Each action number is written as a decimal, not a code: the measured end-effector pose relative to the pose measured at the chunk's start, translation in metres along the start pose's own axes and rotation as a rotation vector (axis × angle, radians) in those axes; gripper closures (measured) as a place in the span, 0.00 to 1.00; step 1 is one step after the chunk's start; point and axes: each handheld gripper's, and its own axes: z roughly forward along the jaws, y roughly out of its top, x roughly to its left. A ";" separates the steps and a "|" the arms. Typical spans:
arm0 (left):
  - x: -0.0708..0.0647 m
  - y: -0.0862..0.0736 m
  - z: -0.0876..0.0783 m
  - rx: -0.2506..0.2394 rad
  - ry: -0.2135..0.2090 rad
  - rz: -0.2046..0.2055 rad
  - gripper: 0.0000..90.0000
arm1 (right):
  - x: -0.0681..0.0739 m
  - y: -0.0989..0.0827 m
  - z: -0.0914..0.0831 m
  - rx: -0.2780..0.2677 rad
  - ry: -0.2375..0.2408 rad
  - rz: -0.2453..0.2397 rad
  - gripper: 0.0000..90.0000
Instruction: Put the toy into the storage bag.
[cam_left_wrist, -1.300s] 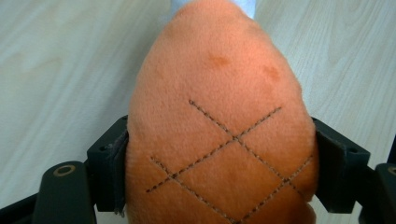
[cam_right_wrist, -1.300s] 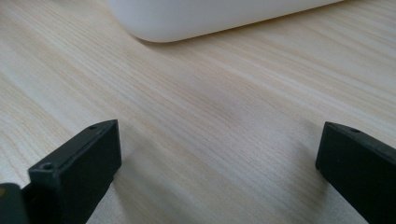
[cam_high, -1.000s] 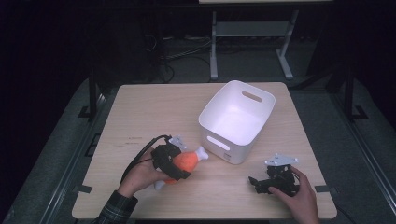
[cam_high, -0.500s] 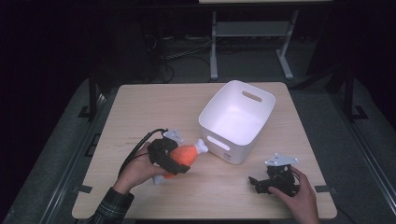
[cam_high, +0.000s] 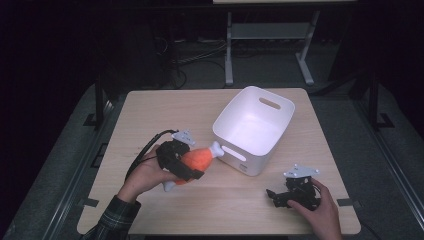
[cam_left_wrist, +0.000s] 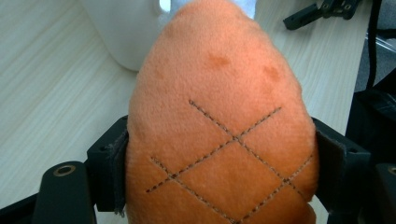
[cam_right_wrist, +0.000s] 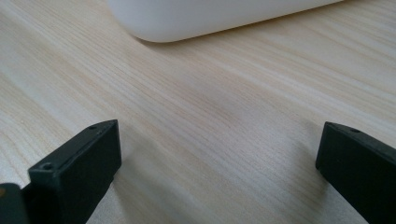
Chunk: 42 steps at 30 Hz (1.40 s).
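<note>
While the left gripper has its jaws clamped on the fat orange body of the plush drumstick, the step in hand looks like the carry: toy is gripped and, judging by its white bone end hanging clear of the wood, lifted off the table, w/ the white bin sitting just at its 2 o'clock. The other white bone end nearly meets the bin's near wall, by the handle slot. Next move, as I read it, calls for more height to clear the rim, then travel toward 2 o'clock till the toy is over the bin's empty inside, then jaws open; risk is the leading bone end clipping the wall if the rise is short. Right gripper rests at 5 o'clock of the bin, low on the table, jaws wide w/ nothing between them, so prob. just waiting. High view gives the layout: toy vs. bin, both hands, empty bin floor. Left gripper view adds what the top cam can't: pads pressing into the plush drumstick on both flanks, stitched criss-cross on the fabric, bin wall close ahead. Right gripper view shows bare wood grain btw the spread jaws and the bin's rounded base at 12 o'clock, apart from them
</note>
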 end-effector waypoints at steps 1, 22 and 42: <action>0.000 0.002 -0.001 -0.002 -0.002 0.002 0.23 | 0.000 0.000 0.000 0.000 0.000 0.002 0.00; 0.010 0.037 -0.023 -0.045 0.009 0.028 0.23 | 0.000 0.000 0.000 0.001 0.002 0.002 0.00; 0.020 0.075 -0.029 -0.069 0.044 0.039 0.23 | 0.000 0.000 0.000 -0.001 0.001 0.000 0.00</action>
